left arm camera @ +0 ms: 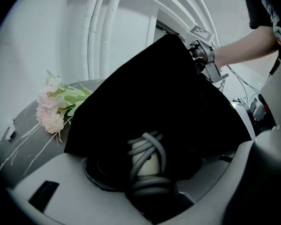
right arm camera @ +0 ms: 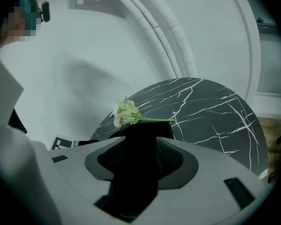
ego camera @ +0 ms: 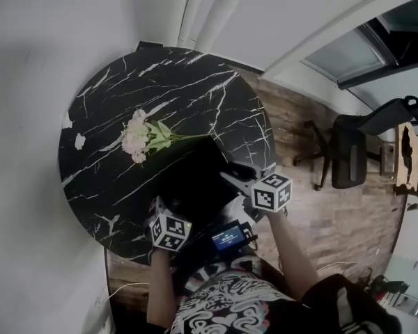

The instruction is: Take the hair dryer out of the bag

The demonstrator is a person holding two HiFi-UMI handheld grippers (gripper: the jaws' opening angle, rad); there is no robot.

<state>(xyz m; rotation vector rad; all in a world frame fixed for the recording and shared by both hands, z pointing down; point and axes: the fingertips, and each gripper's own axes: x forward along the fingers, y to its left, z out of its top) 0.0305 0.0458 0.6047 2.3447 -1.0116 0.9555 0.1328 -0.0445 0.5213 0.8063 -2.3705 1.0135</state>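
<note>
A black cloth bag (ego camera: 195, 179) lies on the near edge of the round black marble table (ego camera: 167, 82). In the left gripper view the bag (left arm camera: 154, 93) stands open toward me. The hair dryer's pale handle (left arm camera: 147, 153), wound with grey cord, sticks out of it. My left gripper (left arm camera: 147, 172) is shut on that handle; the rest of the dryer is hidden inside. My right gripper (right arm camera: 139, 162) is open at the bag's far side, with a fold of the bag (right arm camera: 140, 135) loose between its pads. It also shows as the right gripper (left arm camera: 203, 55) at the bag's top edge.
A bunch of pale pink flowers (ego camera: 143, 138) lies on the table beyond the bag. A small device with a lit blue screen (ego camera: 228, 239) sits at my waist. An office chair (ego camera: 348, 152) stands on the wooden floor to the right. White curtains hang behind the table.
</note>
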